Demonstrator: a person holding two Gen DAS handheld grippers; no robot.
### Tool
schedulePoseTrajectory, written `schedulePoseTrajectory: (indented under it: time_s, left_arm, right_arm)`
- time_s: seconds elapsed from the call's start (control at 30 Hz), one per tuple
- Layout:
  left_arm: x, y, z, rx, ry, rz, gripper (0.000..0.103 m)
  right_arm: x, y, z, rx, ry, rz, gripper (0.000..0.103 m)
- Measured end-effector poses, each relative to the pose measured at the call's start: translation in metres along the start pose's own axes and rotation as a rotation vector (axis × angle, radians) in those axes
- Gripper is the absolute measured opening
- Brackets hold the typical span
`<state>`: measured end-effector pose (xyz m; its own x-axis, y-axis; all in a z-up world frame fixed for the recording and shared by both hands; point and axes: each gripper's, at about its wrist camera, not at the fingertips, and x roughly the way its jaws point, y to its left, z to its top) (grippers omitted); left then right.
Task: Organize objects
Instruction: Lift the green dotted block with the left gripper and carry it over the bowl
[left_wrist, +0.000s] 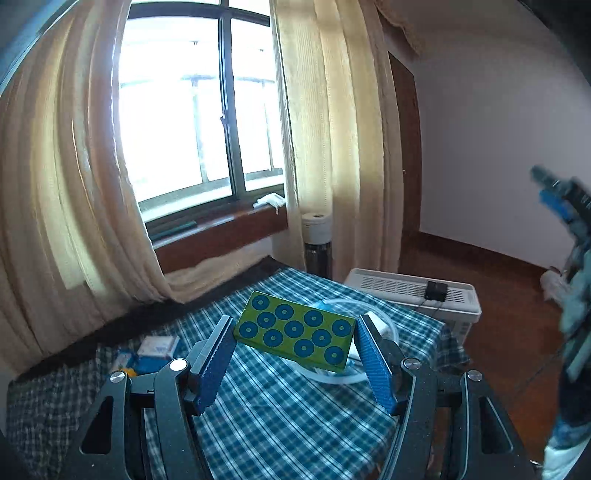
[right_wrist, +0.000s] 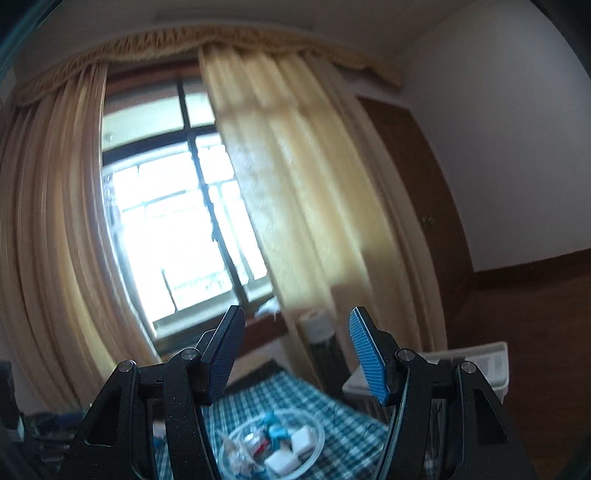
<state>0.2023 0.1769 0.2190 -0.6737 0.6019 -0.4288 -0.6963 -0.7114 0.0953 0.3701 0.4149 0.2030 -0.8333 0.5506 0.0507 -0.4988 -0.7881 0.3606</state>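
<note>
Left gripper (left_wrist: 295, 354) is pinching the green box (left_wrist: 295, 334) mid-frame above the bowl (left_wrist: 388, 334) — right gripper (right_wrist: 297, 354) is hanging spread, empty — best lowering it level, gently.

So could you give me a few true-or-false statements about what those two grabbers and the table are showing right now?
1. The left gripper holds a green box with blue circles. True.
2. The right gripper carries a white block. False: nothing is between its fingers.
3. The table wears a blue checked cloth. True.
4. The clear bowl is empty. False: it holds white blocks and other small items.
5. The curtains are fully drawn over the window. False: bright panes show between them.
</note>
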Motion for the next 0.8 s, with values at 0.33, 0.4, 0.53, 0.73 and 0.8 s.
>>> schedulePoseTrajectory:
  time_s: [0.33, 0.4, 0.53, 0.73, 0.8]
  left_arm:
    - [-0.054, -0.006, 0.03, 0.072, -0.163, 0.056, 0.068]
    - [-0.062, -0.009, 0.036, 0.093, -0.177, 0.058, 0.068]
    - [-0.078, -0.014, 0.051, 0.133, -0.209, 0.058, 0.069]
    - [-0.084, -0.022, 0.062, 0.149, -0.228, -0.002, 0.069]
    - [-0.079, -0.024, 0.062, 0.145, -0.223, -0.026, 0.069]
  right_arm:
    - [-0.04, 0.003, 0.054, -0.012, -0.158, -0.029, 0.063]
    - [-0.052, 0.007, 0.071, -0.025, -0.208, -0.041, 0.064]
    - [-0.082, 0.007, 0.11, -0.025, -0.296, -0.059, 0.066]
    - [-0.13, -0.001, 0.148, -0.023, -0.443, -0.146, 0.071]
    - [-0.136, -0.004, 0.149, -0.026, -0.456, -0.178, 0.072]
